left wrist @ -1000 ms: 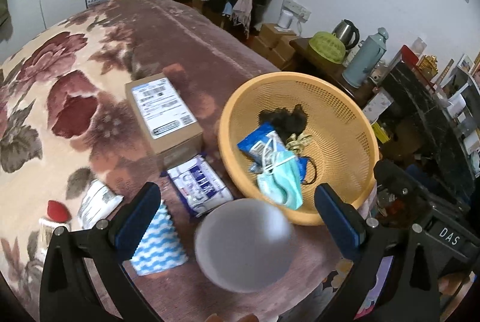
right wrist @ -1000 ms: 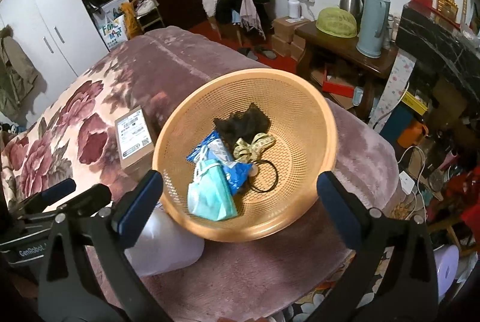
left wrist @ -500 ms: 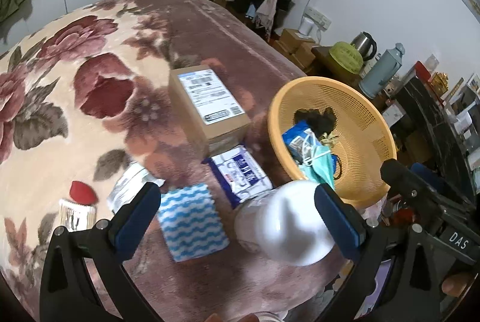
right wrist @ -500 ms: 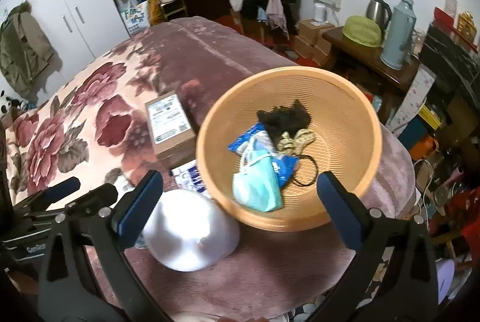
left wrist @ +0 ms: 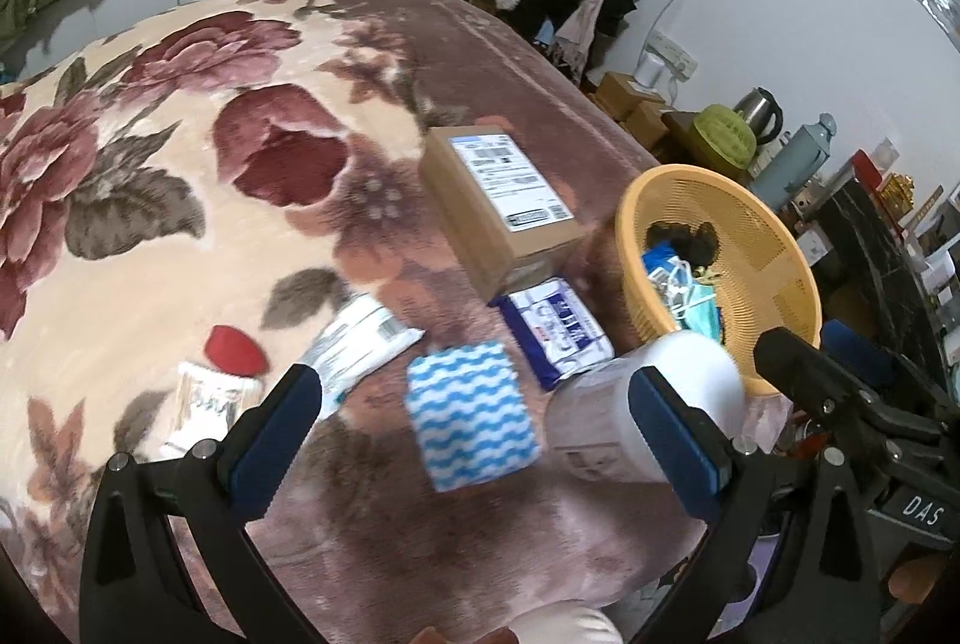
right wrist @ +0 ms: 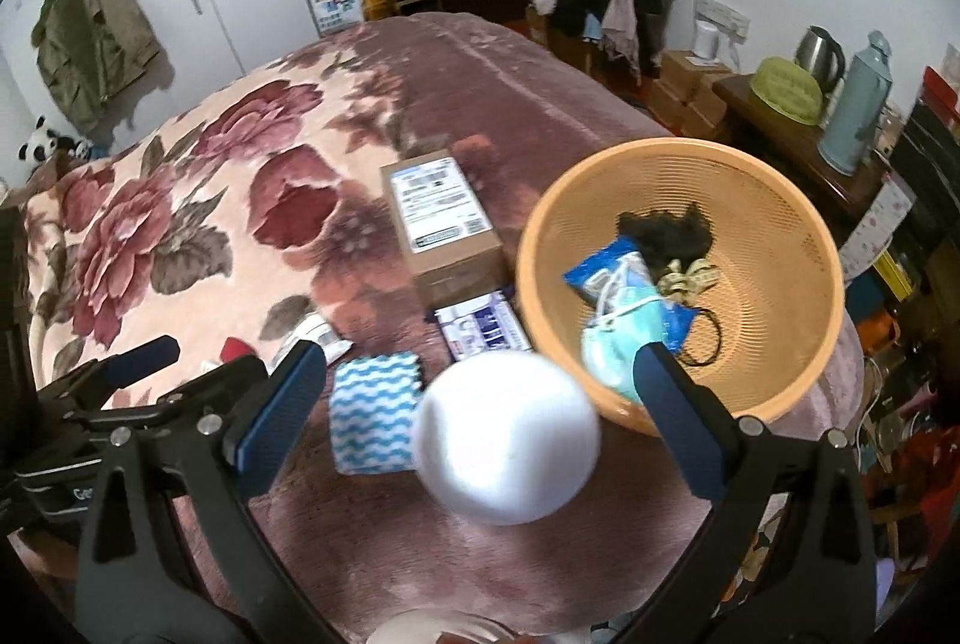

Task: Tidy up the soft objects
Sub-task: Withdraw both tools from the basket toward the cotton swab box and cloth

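An orange basket [left wrist: 780, 248] [right wrist: 798, 200] sits at the bed's right edge and holds a teal mask [right wrist: 612, 350], a blue packet, a black cloth and a hair tie. On the blanket lie a blue-and-white wavy cloth [left wrist: 471, 419] [right wrist: 375, 395], a blue-and-white tissue pack [left wrist: 555, 329] [right wrist: 483, 326] and a white pouch [left wrist: 354, 344]. A white jar [left wrist: 642, 416] [right wrist: 510, 437] stands near the front. My left gripper [left wrist: 480, 434] is open above the wavy cloth. My right gripper [right wrist: 480, 404] is open above the jar.
A cardboard box [left wrist: 501, 200] [right wrist: 441, 218] lies behind the tissue pack. A red-capped item [left wrist: 231, 350] lies at the left. The floral blanket [left wrist: 180, 164] covers the bed. A side table with kettle [right wrist: 819, 50] and thermos [right wrist: 858, 104] stands beyond the basket.
Both grippers have swung left, away from the basket, toward the items on the blanket. The wavy cloth now sits between the left fingers. Both stay open.
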A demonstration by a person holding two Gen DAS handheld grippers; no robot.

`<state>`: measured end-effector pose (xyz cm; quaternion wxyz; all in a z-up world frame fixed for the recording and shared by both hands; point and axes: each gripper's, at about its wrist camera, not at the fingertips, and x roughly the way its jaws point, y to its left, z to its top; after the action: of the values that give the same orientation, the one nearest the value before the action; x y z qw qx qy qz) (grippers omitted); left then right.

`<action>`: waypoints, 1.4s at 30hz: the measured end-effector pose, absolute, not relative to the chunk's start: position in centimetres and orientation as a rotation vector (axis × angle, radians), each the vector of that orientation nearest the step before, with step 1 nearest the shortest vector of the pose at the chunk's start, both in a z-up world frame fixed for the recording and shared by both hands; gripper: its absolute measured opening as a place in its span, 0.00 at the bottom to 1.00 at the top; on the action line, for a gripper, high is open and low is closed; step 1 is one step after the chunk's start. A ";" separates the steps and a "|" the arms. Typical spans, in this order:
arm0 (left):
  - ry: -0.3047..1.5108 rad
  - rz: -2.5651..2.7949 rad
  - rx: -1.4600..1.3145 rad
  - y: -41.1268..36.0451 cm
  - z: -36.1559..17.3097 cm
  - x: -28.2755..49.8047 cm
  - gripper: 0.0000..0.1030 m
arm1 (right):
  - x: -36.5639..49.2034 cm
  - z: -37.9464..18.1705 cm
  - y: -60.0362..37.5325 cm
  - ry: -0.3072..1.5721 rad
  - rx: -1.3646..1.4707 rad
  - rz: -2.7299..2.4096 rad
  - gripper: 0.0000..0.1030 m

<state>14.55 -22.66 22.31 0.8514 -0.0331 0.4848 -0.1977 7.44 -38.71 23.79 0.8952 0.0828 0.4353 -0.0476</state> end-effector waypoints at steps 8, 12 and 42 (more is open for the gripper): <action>1.035 -0.368 -0.080 -18.9 21.0 14.1 0.99 | 7.8 22.6 -34.9 0.936 0.138 -0.041 1.00; 1.047 -0.349 -0.085 -17.3 20.2 13.8 0.99 | 7.9 22.0 -33.4 0.952 0.125 -0.020 1.00; 1.202 -0.207 -0.116 -7.6 10.3 12.0 0.99 | 7.2 11.7 -25.1 1.149 0.114 0.112 1.00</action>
<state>12.04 -7.57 10.28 0.8182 -0.0543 0.5641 -0.0971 7.22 -25.15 11.74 0.8365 0.0538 0.5427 0.0531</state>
